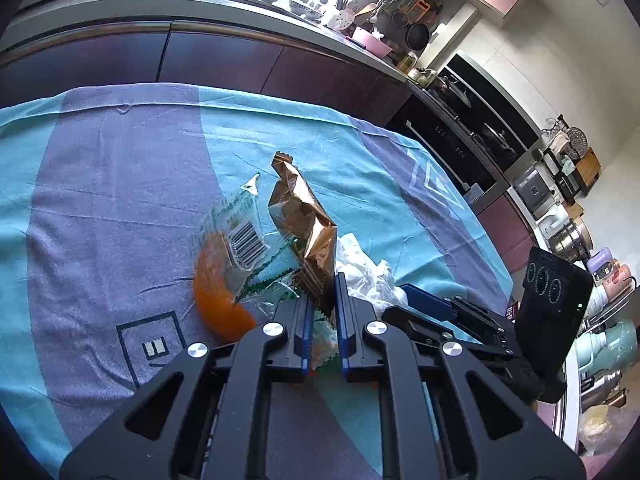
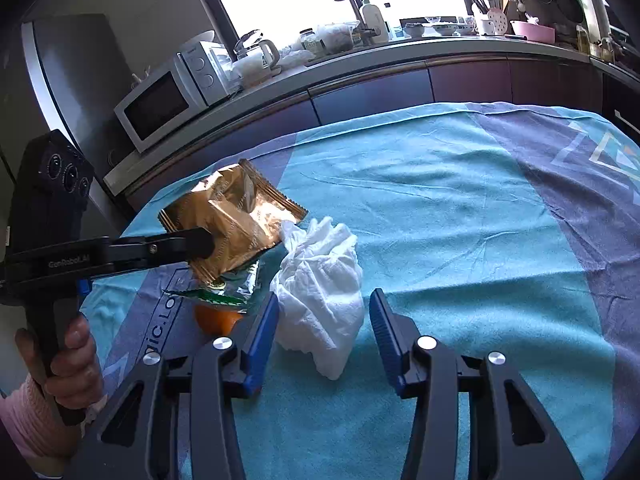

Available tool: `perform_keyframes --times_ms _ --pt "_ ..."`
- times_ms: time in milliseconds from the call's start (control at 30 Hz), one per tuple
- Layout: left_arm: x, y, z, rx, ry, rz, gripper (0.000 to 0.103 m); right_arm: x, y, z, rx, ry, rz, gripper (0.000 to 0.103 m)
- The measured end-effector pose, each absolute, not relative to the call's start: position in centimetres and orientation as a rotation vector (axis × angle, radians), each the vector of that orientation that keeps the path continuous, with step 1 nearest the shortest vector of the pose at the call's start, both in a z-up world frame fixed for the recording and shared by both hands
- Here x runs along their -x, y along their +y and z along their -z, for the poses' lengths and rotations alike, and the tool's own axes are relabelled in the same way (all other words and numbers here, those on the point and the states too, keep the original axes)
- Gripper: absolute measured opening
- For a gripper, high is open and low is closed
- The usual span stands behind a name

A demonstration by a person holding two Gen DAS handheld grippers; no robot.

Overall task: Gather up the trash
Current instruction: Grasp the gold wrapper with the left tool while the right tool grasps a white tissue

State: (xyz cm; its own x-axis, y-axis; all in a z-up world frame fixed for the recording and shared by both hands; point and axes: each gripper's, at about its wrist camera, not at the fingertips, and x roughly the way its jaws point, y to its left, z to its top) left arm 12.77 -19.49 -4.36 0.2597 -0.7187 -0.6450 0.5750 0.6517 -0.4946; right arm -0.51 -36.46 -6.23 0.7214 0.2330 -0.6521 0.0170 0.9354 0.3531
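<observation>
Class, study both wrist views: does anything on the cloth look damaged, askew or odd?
Yes. The gold wrapper is creased and sticks up, pinched by the left gripper. A torn clear wrapper overlaps an orange peel. The crumpled tissue sits between the right gripper's open jaws.

Gold wrapper (image 2: 232, 224) beside crumpled tissue (image 2: 320, 280)

Both wrist views look closely across the cloth (image 1: 120, 200), sharing the gold wrapper (image 1: 304, 216)

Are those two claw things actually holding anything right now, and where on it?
The left gripper pinches the crinkled gold foil snack wrapper by its serrated bottom edge. The right gripper is open around the crumpled white paper tissue, holding nothing.
</observation>
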Motion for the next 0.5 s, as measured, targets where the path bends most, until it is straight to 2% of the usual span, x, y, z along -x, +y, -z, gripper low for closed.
perform_keyframes --times_ms 233,500 --pt "-11.3 -17.4 3.2 0.201 0.919 0.951 0.010 0.8 -36.9 6.3 -0.367 0.758 -0.113 0.007" --pt "-9.9 -12.9 1.3 0.250 0.852 0.972 0.010 1.5 -36.9 4.6 -0.365 0.696 -0.109 0.003"
